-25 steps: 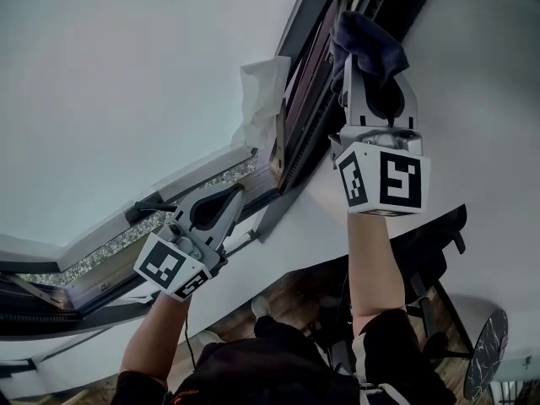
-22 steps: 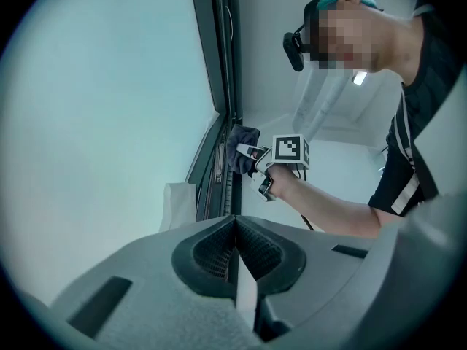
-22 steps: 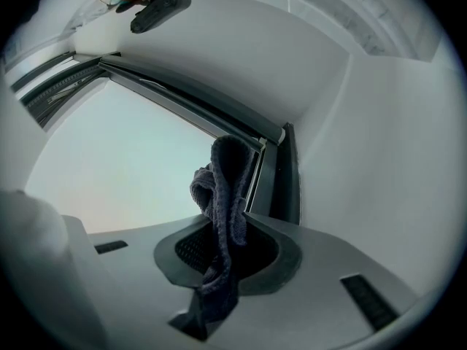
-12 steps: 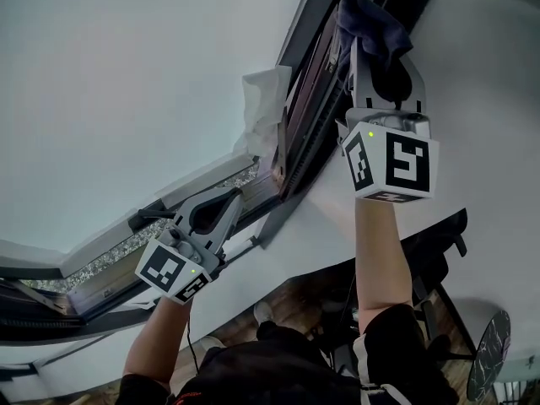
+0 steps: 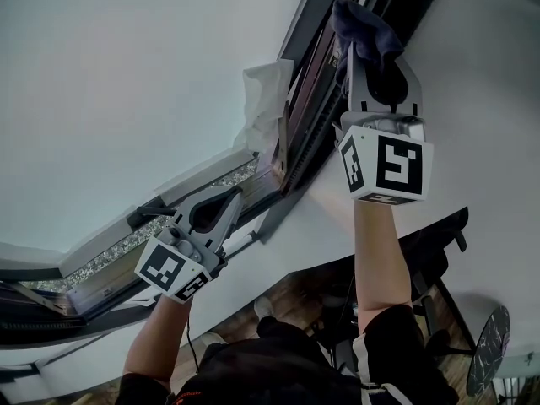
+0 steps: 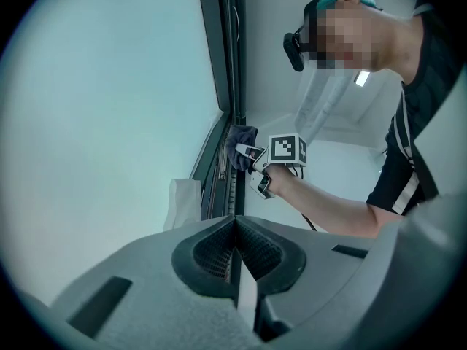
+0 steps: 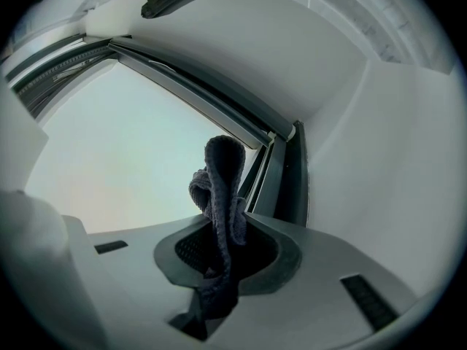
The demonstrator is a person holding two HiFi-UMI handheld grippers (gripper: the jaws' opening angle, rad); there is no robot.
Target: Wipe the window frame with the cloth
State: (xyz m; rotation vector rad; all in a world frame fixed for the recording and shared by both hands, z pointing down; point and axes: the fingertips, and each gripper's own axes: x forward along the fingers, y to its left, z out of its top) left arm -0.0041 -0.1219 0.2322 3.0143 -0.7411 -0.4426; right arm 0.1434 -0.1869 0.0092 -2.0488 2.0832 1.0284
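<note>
The dark window frame (image 5: 305, 99) runs diagonally from the top right down to the left, beside the pale glass (image 5: 126, 74). My right gripper (image 5: 375, 53) is shut on a dark blue-grey cloth (image 5: 364, 30), and the bunched cloth is pressed against the frame's upper part. In the right gripper view the cloth (image 7: 222, 195) stands up out of the shut jaws, in front of the frame's corner (image 7: 281, 173). My left gripper (image 5: 229, 199) is lower down by the bottom rail, shut with nothing in it. The left gripper view shows the frame (image 6: 226, 86) and the cloth (image 6: 239, 141) farther along it.
A crumpled white sheet (image 5: 263, 99) sticks to the glass beside the frame. A speckled strip (image 5: 126, 243) lines the bottom rail. White wall (image 5: 481, 83) lies right of the frame. Below are dark furniture (image 5: 439, 243) and a round marbled top (image 5: 485, 353).
My right gripper has slid the cloth a little way up along the frame. The left gripper has hardly moved.
</note>
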